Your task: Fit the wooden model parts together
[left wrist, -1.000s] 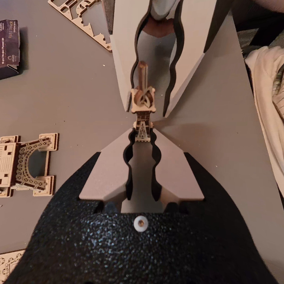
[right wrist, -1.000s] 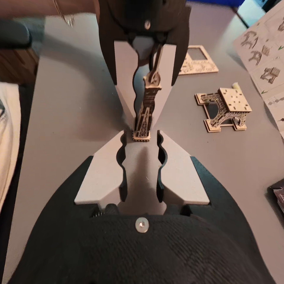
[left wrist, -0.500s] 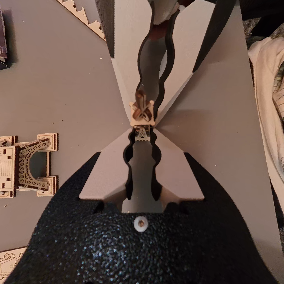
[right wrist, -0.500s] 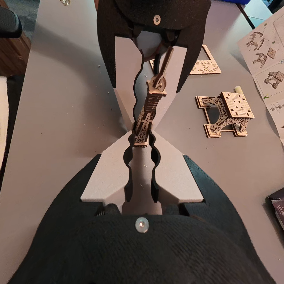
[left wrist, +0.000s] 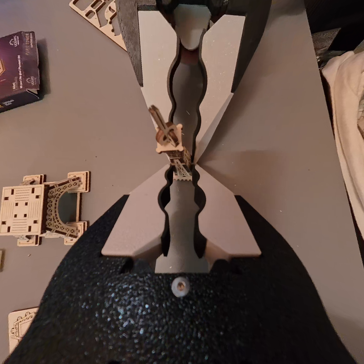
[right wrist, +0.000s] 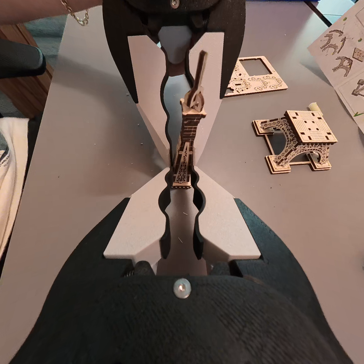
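A slim wooden tower top section (right wrist: 189,128) with a spire is held in the air between both grippers, which face each other tip to tip. My right gripper (right wrist: 181,176) is shut on its latticed lower end. My left gripper (left wrist: 182,170) is shut on the same lower end from the opposite side. In the left wrist view the section (left wrist: 169,137) leans left, in front of the right gripper's grey fingers (left wrist: 216,78). The wooden tower base (right wrist: 307,126) with four arched legs stands on the grey table (right wrist: 78,137), apart from both grippers; it also shows in the left wrist view (left wrist: 21,210).
A cut-out wooden parts sheet (right wrist: 256,78) and an instruction sheet (right wrist: 344,49) lie beyond the base. A small pale cylinder (right wrist: 315,107) sits behind it. A dark purple box (left wrist: 17,69) lies far left. Pale cloth (left wrist: 344,137) hangs past the table edge. Only a small space, under 4 cm, lies between the two pairs of fingers. Left tips and right tips are each some 25 cm from the small pale cylinder (right wrist: 315,107).
My right gripper, open a second ago, has moved in and shut on the tower section's lower end. The section now leans left in the left wrist view.
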`<state>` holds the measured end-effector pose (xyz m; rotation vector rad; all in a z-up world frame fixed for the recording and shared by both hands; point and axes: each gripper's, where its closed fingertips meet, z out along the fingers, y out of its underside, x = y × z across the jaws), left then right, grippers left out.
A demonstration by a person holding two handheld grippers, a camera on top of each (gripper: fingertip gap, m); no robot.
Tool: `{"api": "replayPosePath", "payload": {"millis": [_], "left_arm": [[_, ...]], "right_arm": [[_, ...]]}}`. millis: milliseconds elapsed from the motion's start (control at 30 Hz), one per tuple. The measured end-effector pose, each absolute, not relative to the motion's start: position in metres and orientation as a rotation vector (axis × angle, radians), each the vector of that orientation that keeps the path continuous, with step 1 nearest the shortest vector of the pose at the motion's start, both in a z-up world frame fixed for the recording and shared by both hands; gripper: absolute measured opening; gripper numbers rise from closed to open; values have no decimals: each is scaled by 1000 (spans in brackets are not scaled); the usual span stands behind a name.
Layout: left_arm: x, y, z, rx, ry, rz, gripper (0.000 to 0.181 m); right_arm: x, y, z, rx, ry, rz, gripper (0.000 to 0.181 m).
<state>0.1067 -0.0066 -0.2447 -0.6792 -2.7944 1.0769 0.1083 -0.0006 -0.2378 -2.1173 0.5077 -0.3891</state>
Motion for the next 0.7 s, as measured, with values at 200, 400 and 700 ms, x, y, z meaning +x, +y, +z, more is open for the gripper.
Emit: {"api": "replayPosePath", "payload": {"millis": [200, 400, 700], "left_arm": [[107, -6, -245, -713, -2825, 990, 16], [108, -6, -246, -693, -2868, 904, 16], [108, -6, -246, -719, -2889, 916, 16]], "right_arm": [[108, -1, -238, -2110, 510, -371, 15], [108, 0, -239, -2112, 513, -393, 15], [108, 0, -239, -2103, 525, -390, 15]]}}
